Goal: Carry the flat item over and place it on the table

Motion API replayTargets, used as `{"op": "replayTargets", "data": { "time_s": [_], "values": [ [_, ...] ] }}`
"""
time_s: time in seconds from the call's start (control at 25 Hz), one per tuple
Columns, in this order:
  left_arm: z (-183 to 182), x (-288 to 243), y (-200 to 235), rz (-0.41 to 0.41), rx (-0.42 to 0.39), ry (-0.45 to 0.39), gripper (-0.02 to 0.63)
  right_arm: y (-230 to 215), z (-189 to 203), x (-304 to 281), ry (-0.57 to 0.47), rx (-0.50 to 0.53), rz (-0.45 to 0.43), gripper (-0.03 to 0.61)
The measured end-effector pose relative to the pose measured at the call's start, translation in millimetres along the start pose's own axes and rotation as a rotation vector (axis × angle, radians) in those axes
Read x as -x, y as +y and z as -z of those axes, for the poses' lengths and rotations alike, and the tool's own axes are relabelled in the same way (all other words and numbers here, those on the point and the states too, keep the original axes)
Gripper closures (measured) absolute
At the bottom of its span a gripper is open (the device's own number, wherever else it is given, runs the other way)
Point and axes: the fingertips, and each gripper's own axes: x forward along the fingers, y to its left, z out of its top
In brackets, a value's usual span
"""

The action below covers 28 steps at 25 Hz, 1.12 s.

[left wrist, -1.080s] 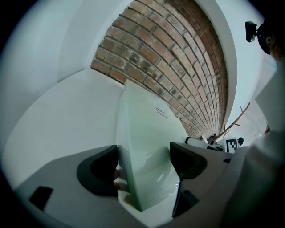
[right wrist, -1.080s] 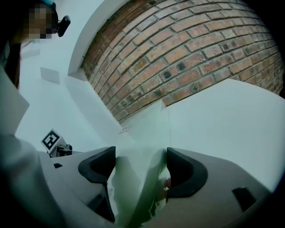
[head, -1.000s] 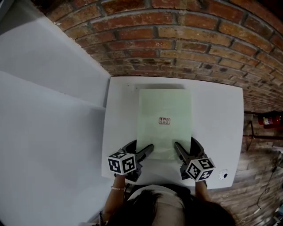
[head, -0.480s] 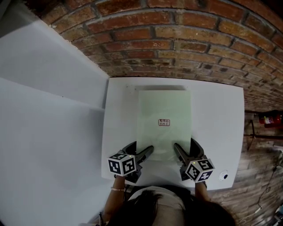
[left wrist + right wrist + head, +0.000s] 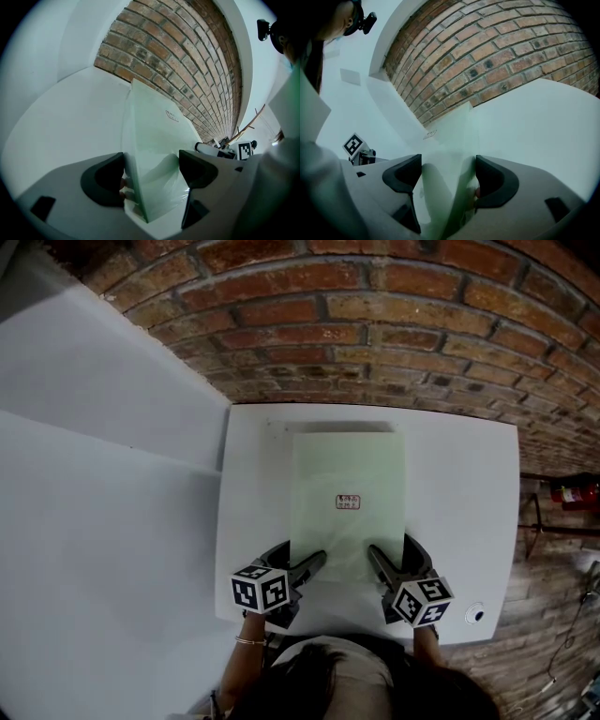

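A pale green translucent flat pane with a small label lies lengthwise on the white table, its far edge close to the brick wall. My left gripper sits at the pane's near left corner and my right gripper at its near right corner. In the left gripper view the pane stands between the spread jaws of the left gripper, close to the left one. In the right gripper view the pane passes between the wide jaws of the right gripper. Both are open.
A brick wall runs behind the table. A white panel fills the left side. A red fire extinguisher stands on the floor at right. A small round fitting sits in the table's near right corner.
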Motion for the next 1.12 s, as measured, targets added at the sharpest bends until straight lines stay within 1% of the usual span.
{"op": "replayTargets", "data": {
  "time_s": [0.6,0.92,1.0,1.12],
  "values": [
    [1.4,-2.0,2.0,0.010,-0.002,0.002,0.242,-3.1,2.3,-1.8,-0.004,-0.002,-0.003,0.219],
    [0.3,-1.0,1.2,0.020,0.000,0.007,0.242,-2.7,1.6,0.2,-0.002,0.019,0.024,0.221],
    [-0.3,-0.2,1.2,0.012,-0.013,0.004,0.242,-2.8,1.4,0.9,-0.003,0.024,0.033,0.221],
    [-1.5,1.5,0.3,-0.006,-0.053,0.003,0.244,-2.7,0.6,2.7,-0.003,0.037,0.046,0.221]
  ]
}}
